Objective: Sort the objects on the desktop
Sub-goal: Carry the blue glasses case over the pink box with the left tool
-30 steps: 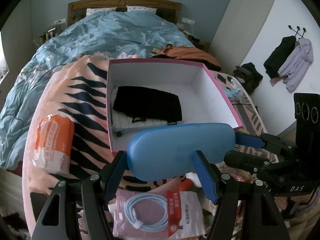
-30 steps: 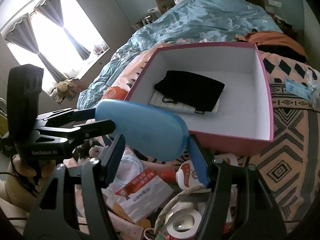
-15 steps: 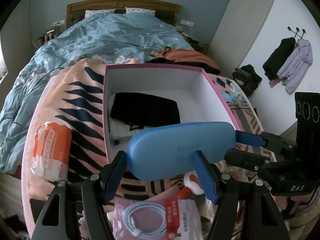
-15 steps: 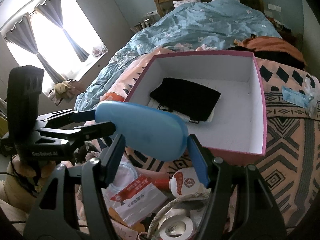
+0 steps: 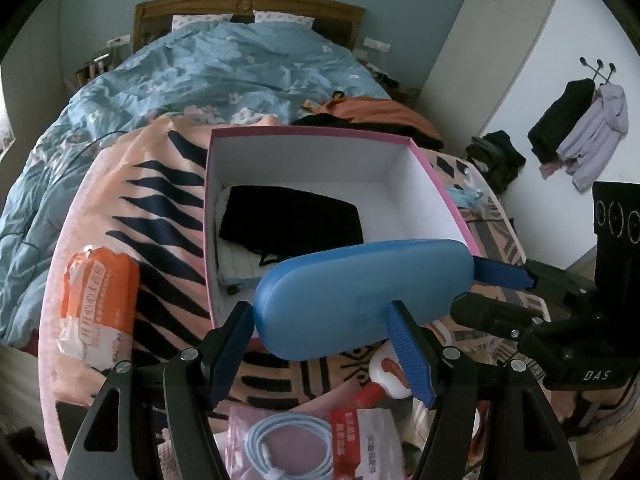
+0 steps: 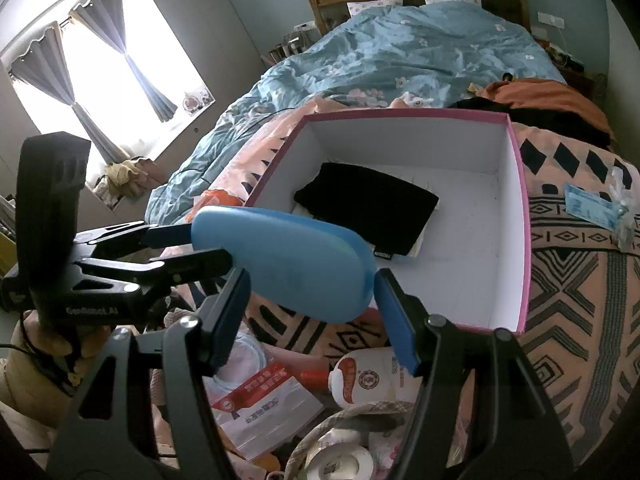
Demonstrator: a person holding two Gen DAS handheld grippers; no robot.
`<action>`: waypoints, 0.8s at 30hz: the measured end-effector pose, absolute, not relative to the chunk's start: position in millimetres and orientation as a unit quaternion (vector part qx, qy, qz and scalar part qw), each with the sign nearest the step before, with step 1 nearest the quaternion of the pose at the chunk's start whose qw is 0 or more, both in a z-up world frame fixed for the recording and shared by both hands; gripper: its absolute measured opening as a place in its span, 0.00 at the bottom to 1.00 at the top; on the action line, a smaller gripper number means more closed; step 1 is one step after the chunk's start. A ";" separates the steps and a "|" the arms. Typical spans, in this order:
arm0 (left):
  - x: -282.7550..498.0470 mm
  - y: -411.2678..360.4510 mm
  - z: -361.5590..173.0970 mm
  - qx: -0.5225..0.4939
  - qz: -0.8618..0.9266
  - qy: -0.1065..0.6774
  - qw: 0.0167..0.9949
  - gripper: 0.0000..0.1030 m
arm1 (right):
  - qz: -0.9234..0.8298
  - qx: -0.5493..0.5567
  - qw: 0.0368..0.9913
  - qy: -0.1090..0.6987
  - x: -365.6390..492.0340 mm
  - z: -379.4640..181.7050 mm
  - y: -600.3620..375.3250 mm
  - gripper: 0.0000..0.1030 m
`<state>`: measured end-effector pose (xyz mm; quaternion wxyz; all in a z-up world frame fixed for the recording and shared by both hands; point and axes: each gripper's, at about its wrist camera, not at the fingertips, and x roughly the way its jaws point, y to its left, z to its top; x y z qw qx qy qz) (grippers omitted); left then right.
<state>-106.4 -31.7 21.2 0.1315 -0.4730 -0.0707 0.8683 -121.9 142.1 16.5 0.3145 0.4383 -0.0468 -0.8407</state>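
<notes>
i've got the blue case [image 5: 362, 298] pinched at both ends, the left gripper [image 5: 320, 350] clamped on one end and the right gripper [image 6: 310, 318] on the other, so it hangs between them in the air. just ahead of both claws sits the pink box [image 5: 442, 190], open, with a black pouch [image 5: 290, 220] lying in its far-left part on top of something white. the box's near wall is right under the case's front edge (can't tell if they touch). below the claws it's cluttered: a bagged white cable [image 5: 288, 446], a red-capped white bottle [image 6: 370, 378], a tape roll [image 6: 340, 462]. off to the left claw's left there's an orange tissue pack [image 5: 96, 306] on the striped blanket [image 5: 160, 200].
</notes>
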 end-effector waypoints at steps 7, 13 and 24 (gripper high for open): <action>-113.6 -29.9 16.9 -0.477 0.867 -0.069 0.130 0.67 | -0.841 0.440 0.311 -0.045 -127.9 13.8 140.9 0.64; -119.9 -30.0 13.0 -0.480 0.865 -0.073 0.131 0.67 | -0.841 0.443 0.308 -0.045 -135.5 9.9 141.3 0.64; -129.7 -31.1 4.0 -0.490 0.859 -0.078 0.127 0.68 | -0.840 0.447 0.305 -0.043 -144.9 4.2 138.9 0.64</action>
